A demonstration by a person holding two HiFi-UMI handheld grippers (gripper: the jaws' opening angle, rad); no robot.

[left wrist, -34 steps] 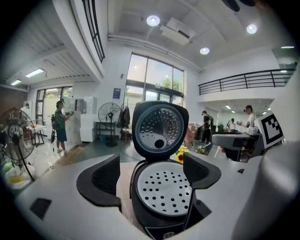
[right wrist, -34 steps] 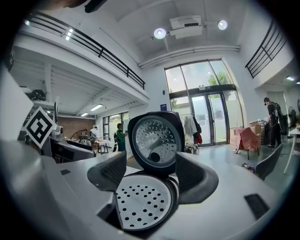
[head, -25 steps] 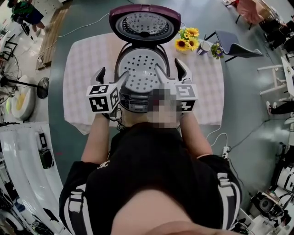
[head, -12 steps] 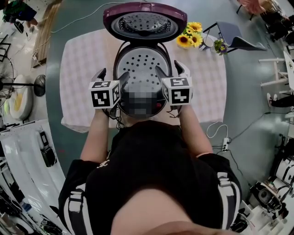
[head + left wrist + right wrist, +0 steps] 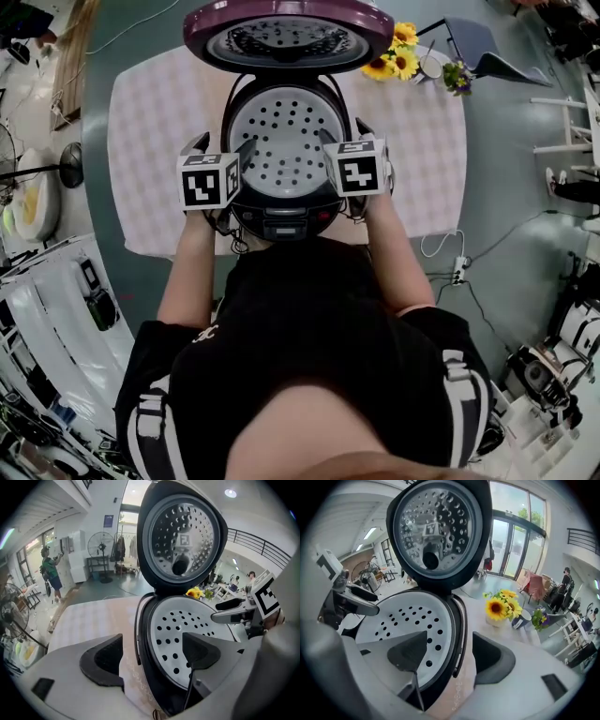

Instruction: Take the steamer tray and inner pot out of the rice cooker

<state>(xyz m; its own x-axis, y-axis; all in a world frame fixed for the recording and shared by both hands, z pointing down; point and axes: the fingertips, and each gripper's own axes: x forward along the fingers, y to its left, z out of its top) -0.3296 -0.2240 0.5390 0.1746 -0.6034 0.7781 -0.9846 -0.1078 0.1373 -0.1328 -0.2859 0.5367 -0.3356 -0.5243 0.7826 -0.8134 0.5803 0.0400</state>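
I hold both forearms forward, with the left tongs (image 5: pixel 222 148) and right tongs (image 5: pixel 347 136) tilted downward on either side of the open rice cooker (image 5: pixel 281 220) on the bench (image 5: pixel 150 122). Both are spread, each straddling the cooker's rim and pinching nothing. The steamer tray (image 5: pixel 284 141) sits inside the cooker.

The right gripper (image 5: pixel 450 634) has its jaws spread wide, one on each side of the rice cooker's (image 5: pixel 449 616) right-hand rim without touching it. One jaw hangs over the white, hole-dotted steamer tray (image 5: pixel 408 616) sitting in the cooker's mouth, and the other hangs over the table (image 5: pixel 480 620) just outside the dark carrying handle (image 5: pixel 461 634). The lid (image 5: pixel 440 527) stands open behind the tray. The left gripper (image 5: pixel 370 601) reaches in over the tray's far side. Sunflowers (image 5: pixel 499 606) and a mug (image 5: pixel 520 619) stand near the table's far right corner.
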